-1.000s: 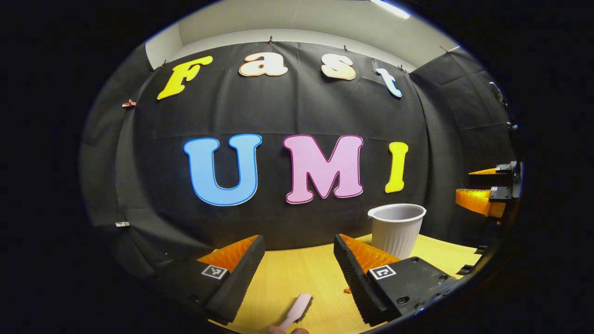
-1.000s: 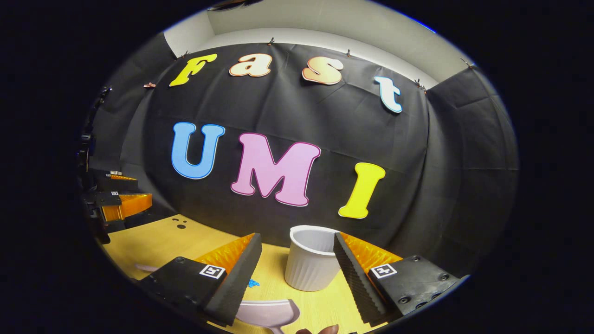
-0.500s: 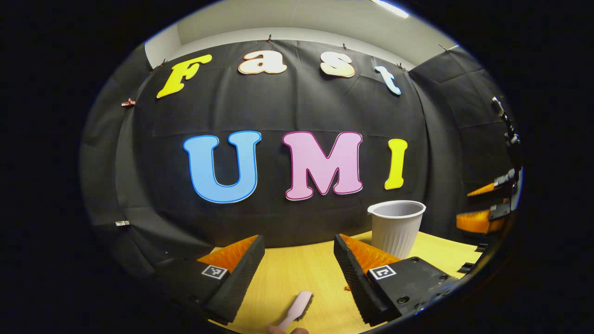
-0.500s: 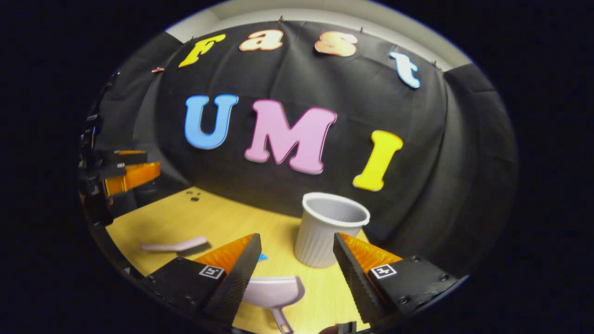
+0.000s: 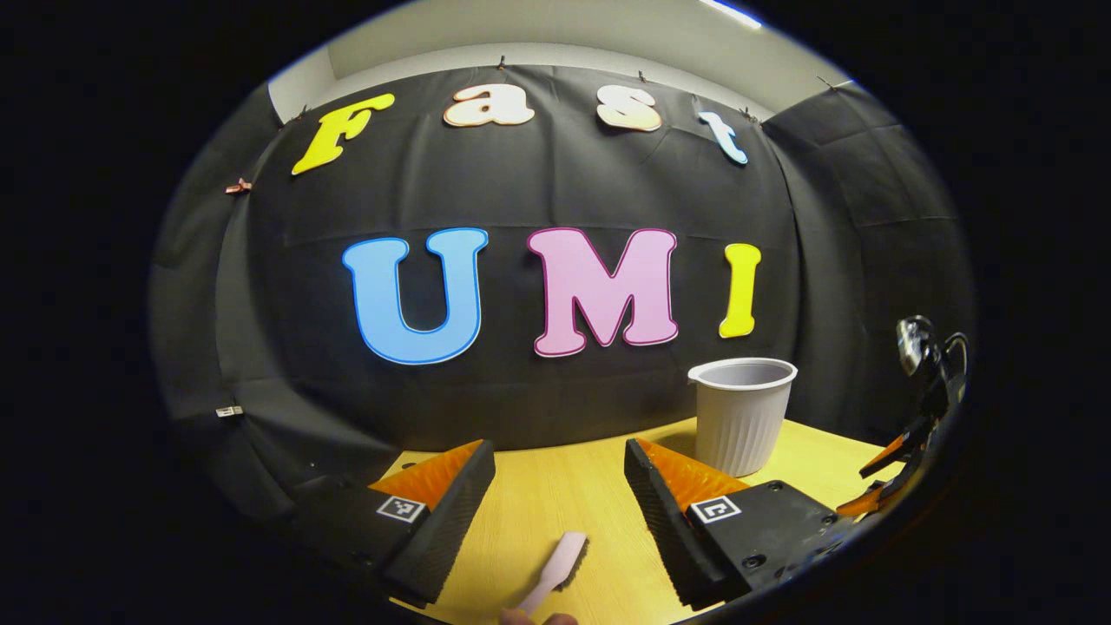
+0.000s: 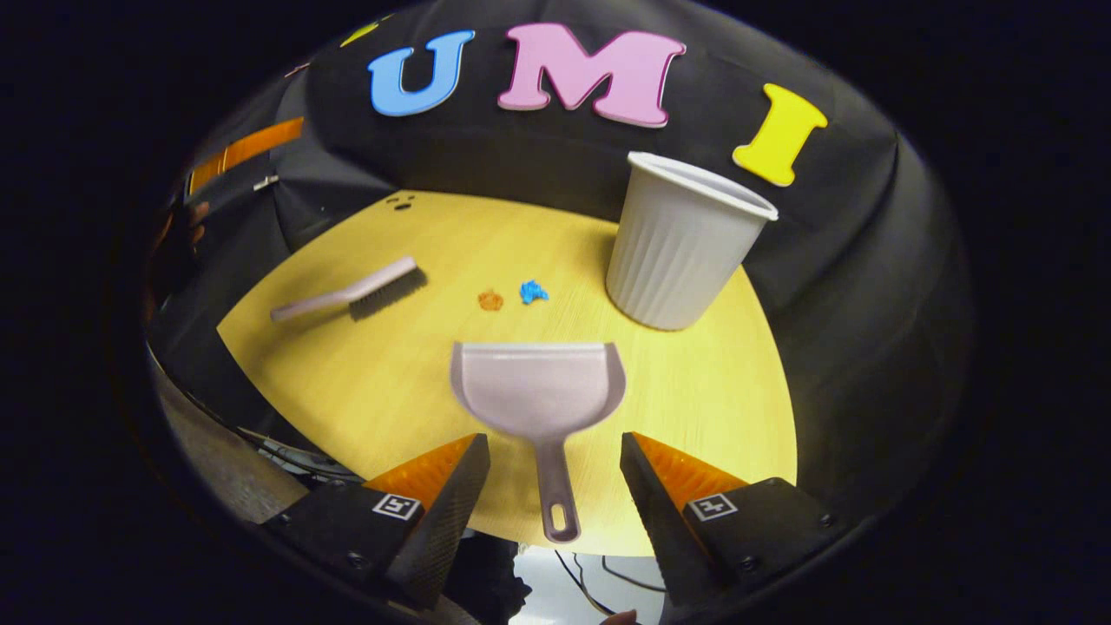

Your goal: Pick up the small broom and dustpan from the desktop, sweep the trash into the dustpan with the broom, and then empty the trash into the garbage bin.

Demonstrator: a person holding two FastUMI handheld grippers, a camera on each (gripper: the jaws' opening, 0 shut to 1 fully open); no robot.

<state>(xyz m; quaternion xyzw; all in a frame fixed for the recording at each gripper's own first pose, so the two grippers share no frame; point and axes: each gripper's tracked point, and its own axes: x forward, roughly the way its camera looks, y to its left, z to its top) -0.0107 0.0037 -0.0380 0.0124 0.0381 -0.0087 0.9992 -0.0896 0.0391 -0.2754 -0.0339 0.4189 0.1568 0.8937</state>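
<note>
**A:** Pink plastic all over the right gripper view, left to right: broom (image 6: 351, 295) at mid-left on the desktop (image 6: 712, 399), orange scrap (image 6: 490, 299) and blue scrap (image 6: 532, 291) at centre, dustpan (image 6: 538, 395) just below them, garbage bin (image 6: 681, 243) upright at upper right.

**B:** What changed?

**A:** Right gripper (image 6: 554, 473) has pitched down within the last second. Earlier it looked at the wall with only the dustpan's rim in frame; now the whole desktop shows and the dustpan handle lies between its fingers at bottom centre. Jaws wide apart, nothing gripped.

**B:** So it's lining up the dustpan grab?

**A:** That's my read. No pickup done yet.

**B:** Left side?

**A:** Left gripper (image 5: 560, 499) also spread open, empty, barely moved. Broom handle (image 5: 555, 569) lies on the desktop between its fingers at bottom centre, not touched. Bin (image 5: 742, 417) at right centre; the other gripper has dropped to the far right edge.

**B:** Obstructions?

**A:** Scraps sit just beyond the dustpan's mouth, well apart from the broom. Bin stands near the dustpan's right corner; likely tight for a sweep from that side. Dustpan handle reaches the desktop's near edge, so a careless close could nudge it off.
</note>
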